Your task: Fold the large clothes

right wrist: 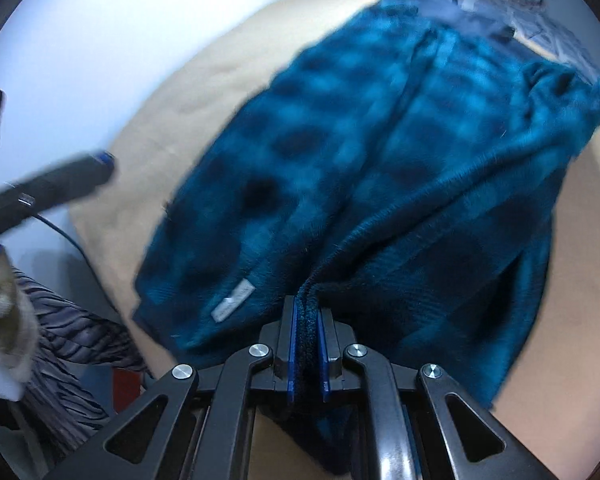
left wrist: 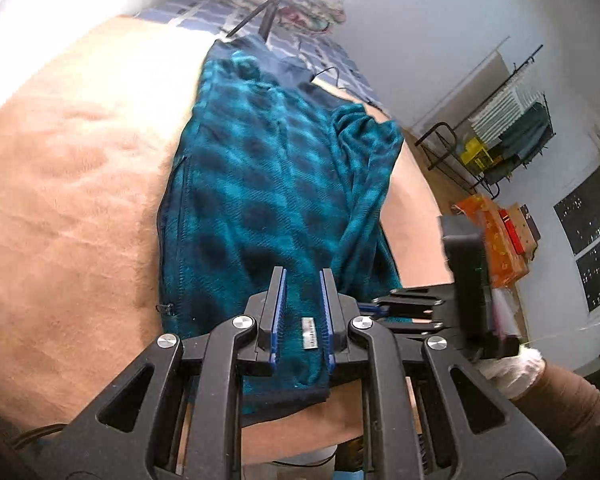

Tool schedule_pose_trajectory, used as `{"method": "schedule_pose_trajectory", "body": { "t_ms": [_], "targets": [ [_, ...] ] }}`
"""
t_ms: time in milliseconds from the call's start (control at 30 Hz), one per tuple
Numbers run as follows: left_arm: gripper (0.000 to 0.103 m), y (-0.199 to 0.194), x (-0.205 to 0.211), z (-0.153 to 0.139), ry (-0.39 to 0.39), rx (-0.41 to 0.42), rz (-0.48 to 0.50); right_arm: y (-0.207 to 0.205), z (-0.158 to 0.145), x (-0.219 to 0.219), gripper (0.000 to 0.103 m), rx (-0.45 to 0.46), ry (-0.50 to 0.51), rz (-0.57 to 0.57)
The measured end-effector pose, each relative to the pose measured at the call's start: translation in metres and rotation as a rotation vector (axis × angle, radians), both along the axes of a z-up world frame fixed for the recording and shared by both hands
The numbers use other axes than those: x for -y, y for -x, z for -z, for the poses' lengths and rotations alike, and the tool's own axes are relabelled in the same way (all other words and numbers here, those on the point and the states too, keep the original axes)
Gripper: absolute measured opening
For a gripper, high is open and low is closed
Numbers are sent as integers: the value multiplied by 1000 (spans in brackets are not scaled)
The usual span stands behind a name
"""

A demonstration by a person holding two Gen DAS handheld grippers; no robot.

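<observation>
Fleece jacket [left wrist: 268, 184] — teal-and-black checked, soft, thick — lies lengthwise on the tan plush bed cover [left wrist: 68, 200], collar toward 12 o'clock. Left tool [left wrist: 303, 292] hovers over the hem at 6 o'clock, jaws narrow, empty. Right tool [right wrist: 308, 314] is clamped on a doubled dark edge of the jacket. Best, I judge, to carry that edge across low and level — fleece bunches easily.
</observation>
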State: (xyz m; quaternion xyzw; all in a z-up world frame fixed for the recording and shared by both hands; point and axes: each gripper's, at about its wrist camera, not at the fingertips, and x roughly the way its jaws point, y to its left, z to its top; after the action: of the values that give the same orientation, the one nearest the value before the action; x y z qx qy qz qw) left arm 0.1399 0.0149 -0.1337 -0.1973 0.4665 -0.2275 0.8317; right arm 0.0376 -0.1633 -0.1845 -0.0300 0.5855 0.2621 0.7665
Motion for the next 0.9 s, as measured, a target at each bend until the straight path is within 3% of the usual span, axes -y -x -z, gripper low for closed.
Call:
{"method": "schedule_pose_trajectory", "body": {
  "t_ms": [100, 233, 300, 367, 500, 633, 667, 900],
  "targets": [
    [14, -7, 2, 12, 14, -44, -2, -3, 14, 4, 8, -36, -48, 11],
    [16, -13, 16, 24, 40, -97, 18, -4, -1, 27, 27, -76, -185, 21],
    [36, -16, 23, 28, 52, -105, 32, 0, -16, 43, 31, -63, -241, 15],
    [42, -19, 35, 30, 65, -109, 57, 3, -29, 59, 49, -57, -283, 10],
    [47, -26, 59, 37, 94, -142, 110, 8, -42, 90, 54, -51, -362, 44],
    [50, -31, 80, 42, 152, -185, 161, 7, -46, 137, 62, -40, -442, 131],
    [51, -32, 85, 42, 159, -192, 170, 5, -46, 151, 67, -25, -457, 168],
    [56, -33, 123, 44, 136, -228, 231, -30, -42, 230, 74, 41, -514, 405]
  ]
}}
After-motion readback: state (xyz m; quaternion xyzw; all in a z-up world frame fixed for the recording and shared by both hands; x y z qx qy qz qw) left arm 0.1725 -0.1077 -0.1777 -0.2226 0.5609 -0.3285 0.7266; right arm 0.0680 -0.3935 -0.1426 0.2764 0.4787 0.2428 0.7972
